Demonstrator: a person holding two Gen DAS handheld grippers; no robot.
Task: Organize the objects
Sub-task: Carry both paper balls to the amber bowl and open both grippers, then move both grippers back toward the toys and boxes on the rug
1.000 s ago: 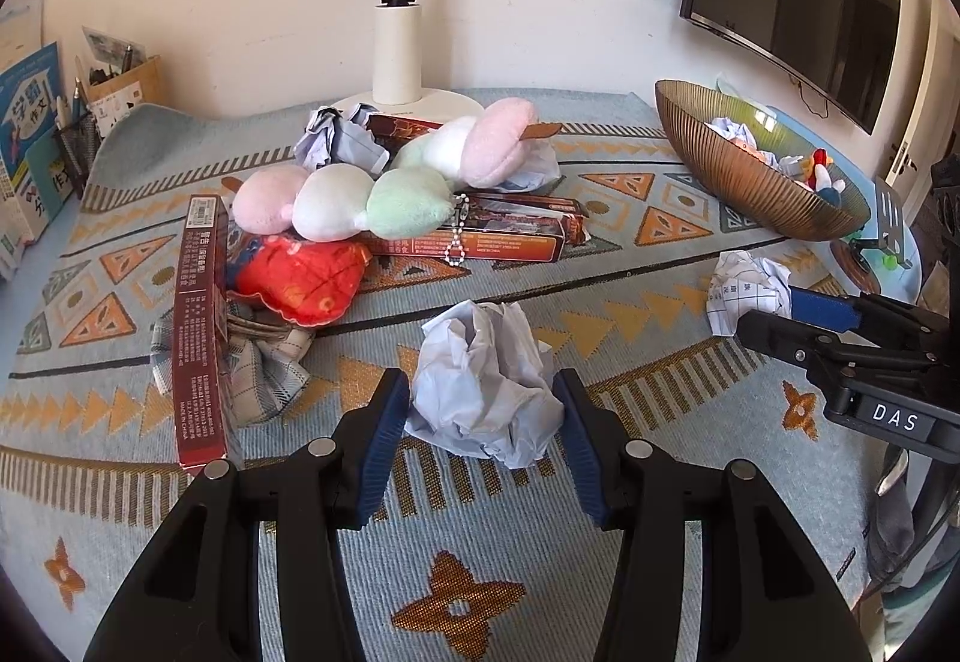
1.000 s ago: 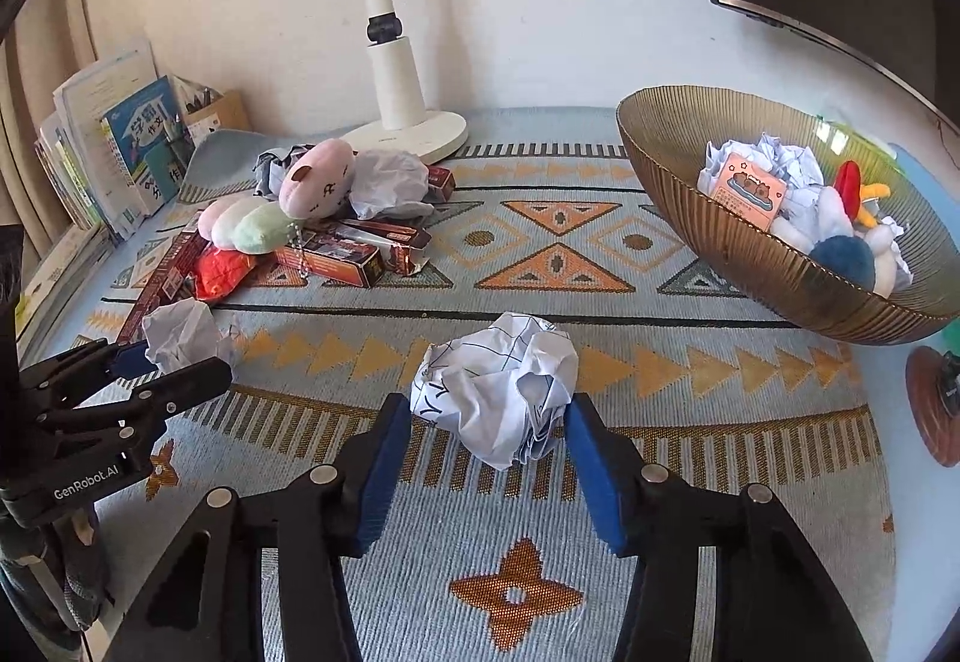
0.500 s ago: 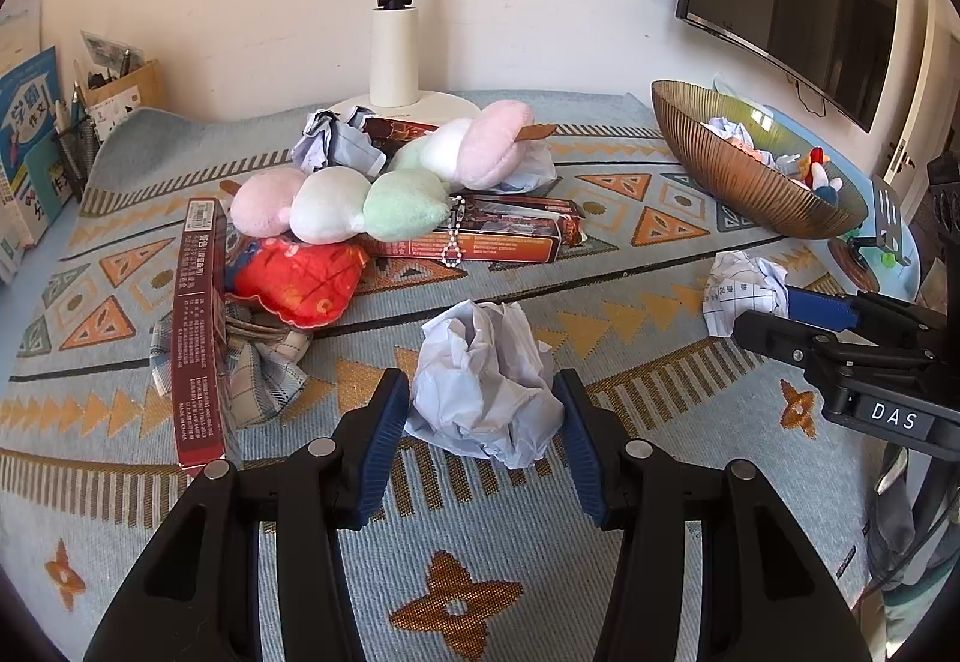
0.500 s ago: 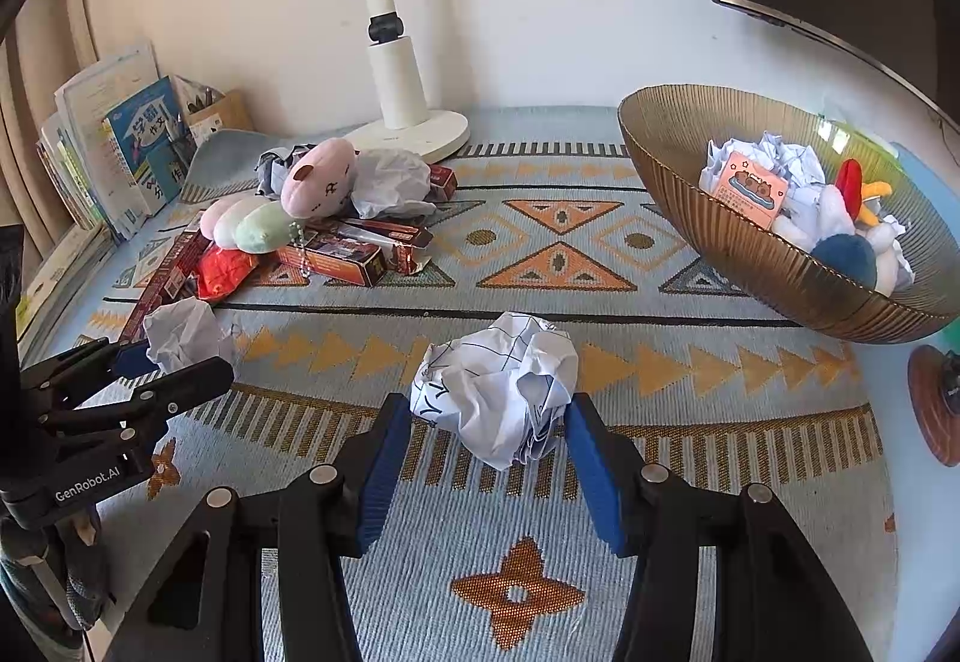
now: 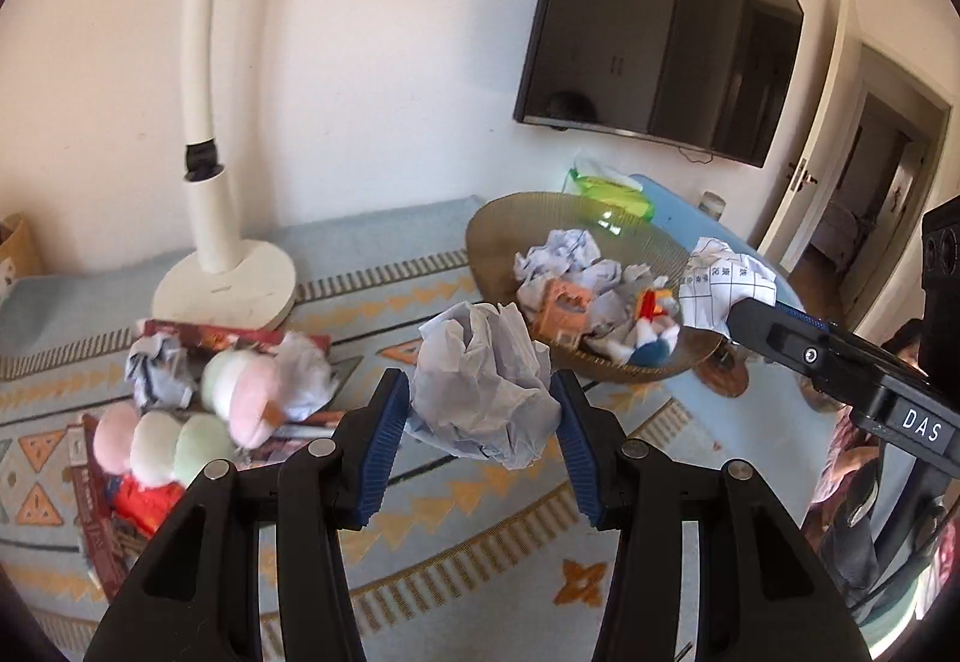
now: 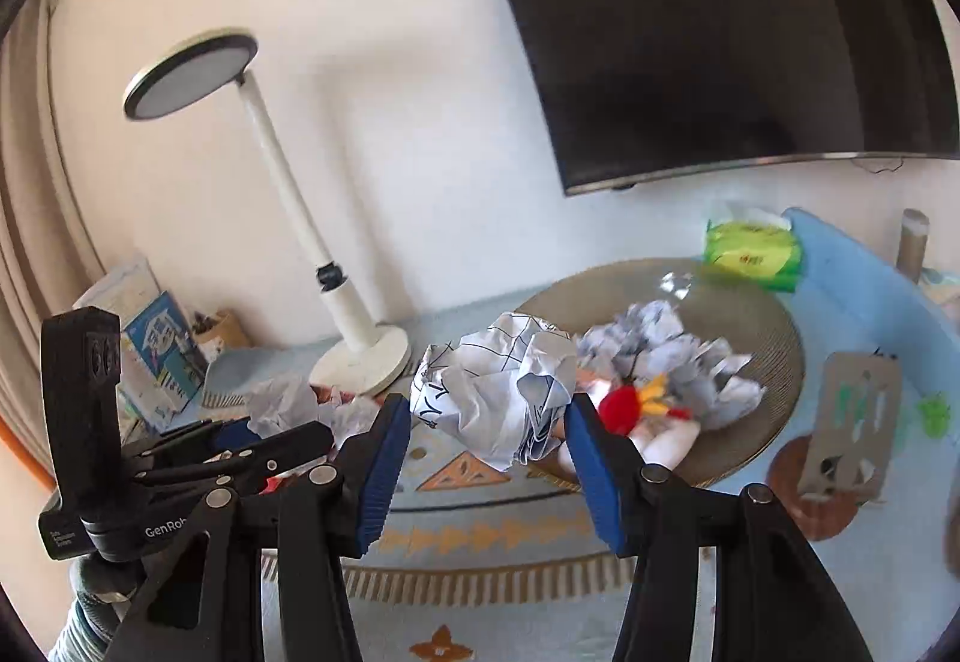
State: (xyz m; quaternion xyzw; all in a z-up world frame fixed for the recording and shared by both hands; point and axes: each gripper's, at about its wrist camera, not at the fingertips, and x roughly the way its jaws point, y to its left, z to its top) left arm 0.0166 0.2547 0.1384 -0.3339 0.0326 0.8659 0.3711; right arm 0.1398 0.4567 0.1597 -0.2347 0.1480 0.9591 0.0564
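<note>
Left wrist view: a crumpled ball of pale blue-grey paper point(image 5: 486, 380) is held clamped between the blue pads of the left gripper point(image 5: 483, 425), clear of the patterned cloth point(image 5: 480, 530) below it. No clear long axis is shown by the wad; it is roughly as tall as it is wide, with creased peaks at the top and a ragged corner hanging toward the lower right. Just behind it and to the right, the brown ribbed bowl point(image 5: 606, 368) is seen, already filled with other paper wads and small soft toys. A row of pastel plush balls point(image 5: 180, 440) is left on the cloth at the left, near the white lamp base point(image 5: 225, 290).

In the right wrist view, a second wad, white paper with black ruled lines point(image 6: 498, 398), is gripped between the pads of the right gripper point(image 6: 489, 452) and is likewise carried above the cloth, directly before the bowl's near rim. It is slightly wider than tall, its crumpled folds spreading sideways between the pads.
</note>
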